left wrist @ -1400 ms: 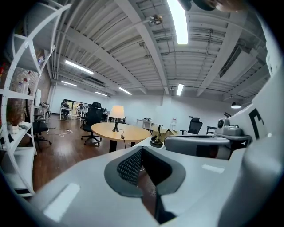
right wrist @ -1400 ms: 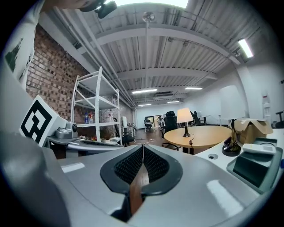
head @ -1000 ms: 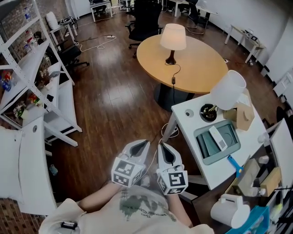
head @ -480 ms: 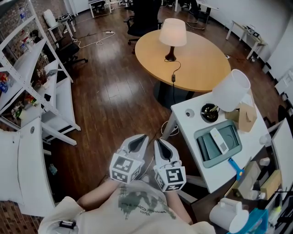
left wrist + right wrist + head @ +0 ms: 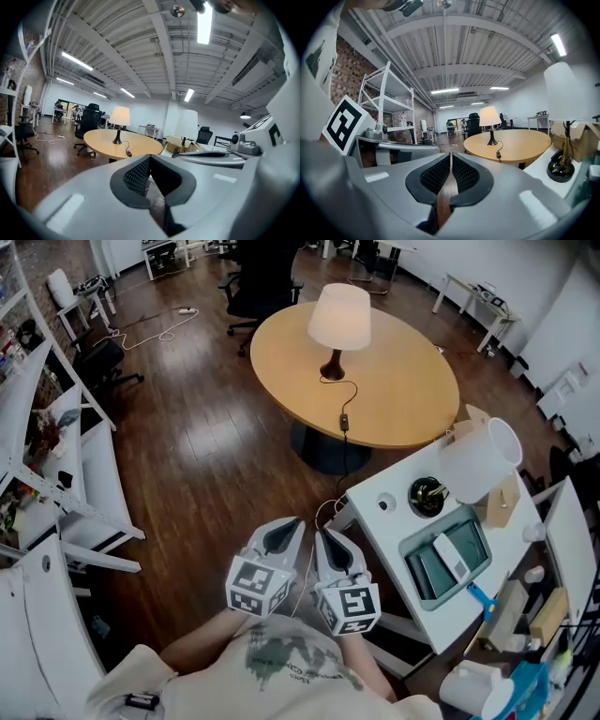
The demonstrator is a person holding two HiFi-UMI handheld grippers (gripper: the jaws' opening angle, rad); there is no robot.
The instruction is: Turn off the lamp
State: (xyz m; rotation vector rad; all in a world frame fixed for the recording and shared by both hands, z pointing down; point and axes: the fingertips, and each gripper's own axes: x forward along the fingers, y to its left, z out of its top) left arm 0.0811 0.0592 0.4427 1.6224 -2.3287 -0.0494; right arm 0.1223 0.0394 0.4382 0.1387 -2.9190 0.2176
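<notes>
The lamp (image 5: pixel 339 315) with a cream shade glows on the round wooden table (image 5: pixel 412 381), far ahead of me. Its black cord runs over the table edge with an inline switch (image 5: pixel 344 421) on it. My left gripper (image 5: pixel 284 531) and right gripper (image 5: pixel 331 542) are held side by side close to my body, both shut with nothing in them, well short of the table. The left gripper view shows the lamp (image 5: pixel 120 116) beyond the left gripper (image 5: pixel 150 158). The right gripper view shows the lamp (image 5: pixel 489 116) and switch (image 5: pixel 498 154) past the right gripper (image 5: pixel 451 154).
A white desk (image 5: pixel 394 482) stands to my right with a second white-shaded lamp (image 5: pixel 478 457), a grey tray (image 5: pixel 422 563) and a cardboard box (image 5: pixel 506 498). White shelving (image 5: pixel 56 474) lines the left. A black office chair (image 5: pixel 262 282) stands behind the table. Dark wooden floor (image 5: pixel 216 437) lies between.
The view has shifted forward and to the left: table and desk sit lower and closer in frame. Both grippers stay together in front of my body, still shut.
</notes>
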